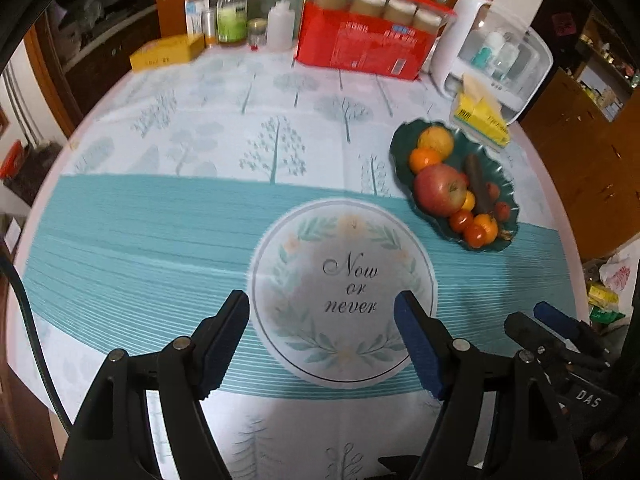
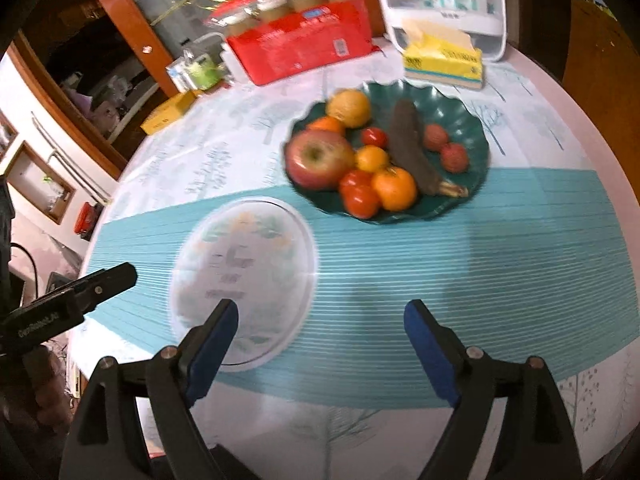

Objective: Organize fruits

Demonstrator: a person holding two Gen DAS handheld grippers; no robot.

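A dark green scalloped plate (image 2: 472,120) holds a red apple (image 2: 318,159), oranges (image 2: 394,188), small red tomatoes (image 2: 360,196), a yellow citrus (image 2: 349,107), a dark brown banana (image 2: 408,148) and two red lychee-like fruits (image 2: 454,157). In the left wrist view the plate (image 1: 404,140) sits at the right with the apple (image 1: 440,189). My left gripper (image 1: 322,312) is open and empty over the round "Now or never" print. My right gripper (image 2: 320,316) is open and empty, in front of the plate. The right gripper also shows at the lower right of the left wrist view (image 1: 552,320).
A round table with a teal and white cloth (image 1: 160,220). At the back stand a red jar box (image 1: 360,44), a yellow box (image 1: 166,53), bottles (image 1: 231,16), a white container (image 1: 500,48) and a yellow tissue pack (image 2: 442,62).
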